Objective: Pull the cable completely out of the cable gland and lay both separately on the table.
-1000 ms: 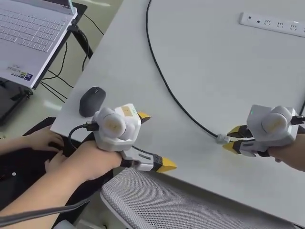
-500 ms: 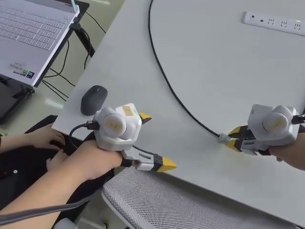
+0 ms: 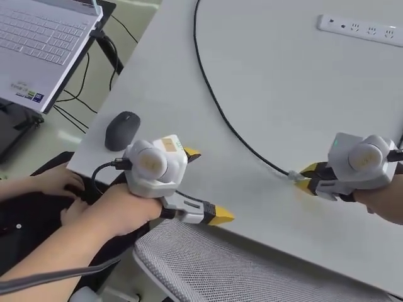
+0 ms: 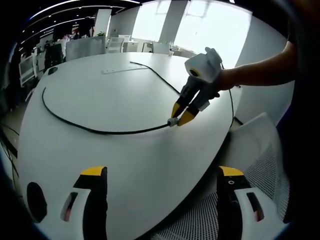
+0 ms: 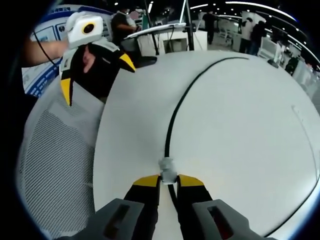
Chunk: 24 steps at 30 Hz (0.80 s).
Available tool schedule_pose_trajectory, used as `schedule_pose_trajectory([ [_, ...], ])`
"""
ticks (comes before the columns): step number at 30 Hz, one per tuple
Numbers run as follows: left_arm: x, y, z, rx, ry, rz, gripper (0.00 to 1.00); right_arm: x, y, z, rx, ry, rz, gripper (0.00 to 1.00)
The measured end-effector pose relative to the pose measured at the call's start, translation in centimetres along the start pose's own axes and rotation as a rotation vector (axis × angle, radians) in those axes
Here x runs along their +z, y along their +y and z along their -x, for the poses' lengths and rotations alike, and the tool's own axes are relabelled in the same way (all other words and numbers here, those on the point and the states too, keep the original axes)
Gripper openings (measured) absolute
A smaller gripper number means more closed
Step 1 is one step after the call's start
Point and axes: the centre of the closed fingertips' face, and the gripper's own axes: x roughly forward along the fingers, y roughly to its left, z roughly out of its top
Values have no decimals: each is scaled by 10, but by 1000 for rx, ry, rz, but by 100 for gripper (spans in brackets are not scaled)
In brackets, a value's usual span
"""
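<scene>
The right claw [image 5: 170,181] is pinched shut on the black cable [image 5: 175,120], which passes between its two jaws. The white cable gland [image 5: 167,170] sits on the cable right at this claw's yellow tips, touching them, low over the bench [image 3: 283,94]. The cable is threaded through the gland. Ahead of the tips, it lies on the bench in one long curve running away from the claw.

The left claw [image 3: 206,185] has its jaws spread wide with nothing between them. It is held at the near edge of the bench, well apart from the right claw. One of its jaws is over the bench top and the other over the grey mesh chair [image 3: 252,270]. The gland lies well ahead of its open jaws.

A dark mouse [image 3: 122,131] rests on the bench near the left claw, on the side away from the right claw. A white power strip [image 3: 359,30] lies far beyond the right claw.
</scene>
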Motion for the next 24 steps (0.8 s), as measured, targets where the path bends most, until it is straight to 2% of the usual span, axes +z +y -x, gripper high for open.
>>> schedule_pose_trajectory([
  [8, 14, -7, -4, -16, -22, -26, 90, 8, 10, 11, 8, -36, -24, 7],
  [16, 32, -17, -15, -53, -48, -60, 89, 13, 19, 32, 11, -61, -33, 7],
  [24, 57, -36, -23, -103, -79, -110, 87, 17, 31, 49, 17, -88, -26, 7],
])
